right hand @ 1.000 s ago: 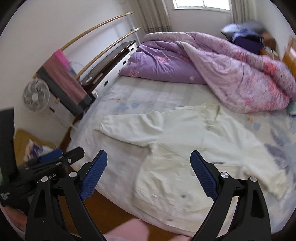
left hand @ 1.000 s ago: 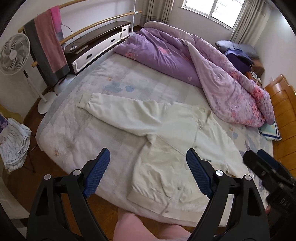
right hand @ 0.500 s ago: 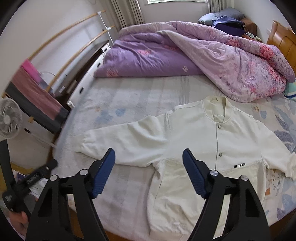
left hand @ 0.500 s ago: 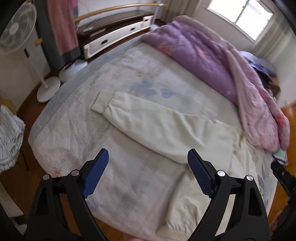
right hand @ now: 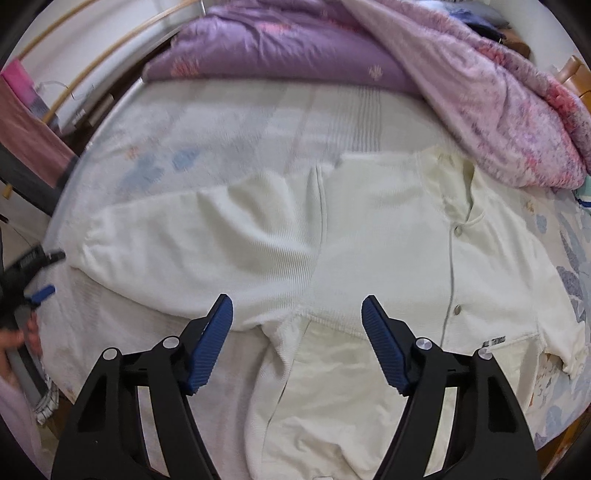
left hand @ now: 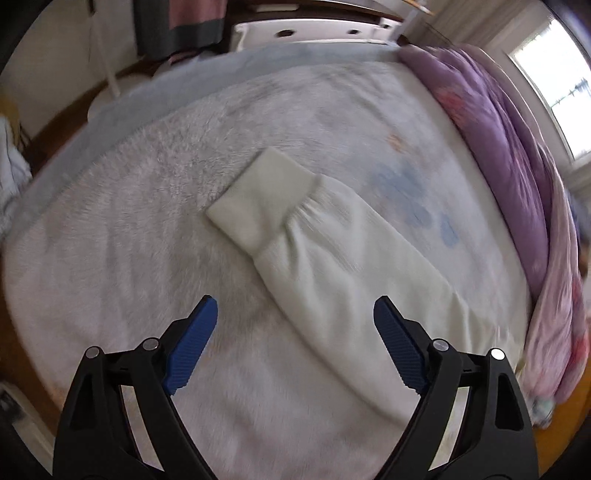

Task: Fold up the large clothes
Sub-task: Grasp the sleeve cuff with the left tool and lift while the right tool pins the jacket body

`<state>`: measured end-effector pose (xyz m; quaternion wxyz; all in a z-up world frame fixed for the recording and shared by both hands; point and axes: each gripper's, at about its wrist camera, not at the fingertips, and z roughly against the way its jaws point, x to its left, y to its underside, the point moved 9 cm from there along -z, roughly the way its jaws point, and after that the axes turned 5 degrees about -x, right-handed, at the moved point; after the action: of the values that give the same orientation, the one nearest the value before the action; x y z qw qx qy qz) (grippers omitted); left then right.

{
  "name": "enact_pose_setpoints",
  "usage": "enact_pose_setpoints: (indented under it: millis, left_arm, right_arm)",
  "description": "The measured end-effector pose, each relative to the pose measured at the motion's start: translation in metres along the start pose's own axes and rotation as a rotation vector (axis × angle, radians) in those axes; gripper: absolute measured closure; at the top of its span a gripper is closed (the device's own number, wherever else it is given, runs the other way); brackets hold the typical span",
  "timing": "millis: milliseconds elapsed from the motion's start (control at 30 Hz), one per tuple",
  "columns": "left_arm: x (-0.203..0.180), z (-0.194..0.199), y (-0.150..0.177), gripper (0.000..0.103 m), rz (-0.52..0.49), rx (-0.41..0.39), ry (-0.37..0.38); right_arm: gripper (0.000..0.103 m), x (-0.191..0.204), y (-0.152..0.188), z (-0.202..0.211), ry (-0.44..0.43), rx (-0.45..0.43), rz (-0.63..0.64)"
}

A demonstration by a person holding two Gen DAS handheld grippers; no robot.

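A cream button-front jacket (right hand: 388, 236) lies flat, front up, on the bed (right hand: 229, 122). Its left sleeve (left hand: 332, 266) stretches out over the pale bedspread and ends in a ribbed cuff (left hand: 262, 199). My left gripper (left hand: 295, 321) is open and empty, low over the sleeve just short of the cuff. My right gripper (right hand: 297, 314) is open and empty, low over the jacket where that sleeve meets the body. The left gripper also shows at the left edge of the right wrist view (right hand: 35, 273).
A rumpled purple and pink quilt (right hand: 461, 74) is heaped along the far side of the bed, touching the jacket's collar. A drying rack with towels (right hand: 26, 122) and a low white cabinet (left hand: 314, 29) stand beyond the bed's left edge.
Both grippers have moved forward and down towards the bed. The left one has swung to the sleeve's cuff end, the right one to the jacket's armpit. Both stay open.
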<state>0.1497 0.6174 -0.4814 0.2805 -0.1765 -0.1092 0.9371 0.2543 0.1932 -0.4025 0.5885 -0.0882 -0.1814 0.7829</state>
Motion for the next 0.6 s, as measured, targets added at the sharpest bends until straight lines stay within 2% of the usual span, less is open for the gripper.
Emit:
enact_pose_setpoints:
  millis: [67, 167, 267, 333, 400, 467, 567, 600]
  left_arm:
    - [0.009, -0.022, -0.009, 0.028, 0.035, 0.020, 0.007]
    - [0.018, -0.048, -0.019, 0.030, 0.097, 0.045, 0.015]
    - [0.027, -0.066, -0.027, 0.049, 0.140, 0.050, -0.004]
    - [0.027, -0.071, -0.029, 0.053, 0.152, 0.039, 0.001]
    - [0.023, -0.068, -0.030, 0.069, 0.100, 0.004, -0.012]
    - [0.016, -0.062, -0.031, 0.080, 0.036, -0.026, -0.027]
    - [-0.003, -0.041, -0.037, 0.083, -0.083, -0.107, -0.079]
    - [-0.008, -0.036, -0.042, 0.083, -0.117, -0.136, -0.093]
  right_arm:
    - [0.034, -0.002, 0.007, -0.017, 0.006, 0.037, 0.004]
    - [0.034, -0.002, 0.012, -0.029, 0.010, 0.068, 0.008]
    - [0.034, -0.003, 0.013, -0.036, 0.016, 0.080, 0.010]
    - [0.034, -0.004, 0.012, -0.040, 0.021, 0.084, 0.007]
    - [0.034, -0.008, 0.012, -0.043, 0.026, 0.087, 0.001]
    - [0.034, -0.013, 0.010, -0.046, 0.021, 0.088, -0.015]
    - [0.035, -0.019, 0.010, -0.051, -0.007, 0.084, -0.037]
    - [0.039, -0.021, 0.009, -0.053, -0.011, 0.081, -0.037]
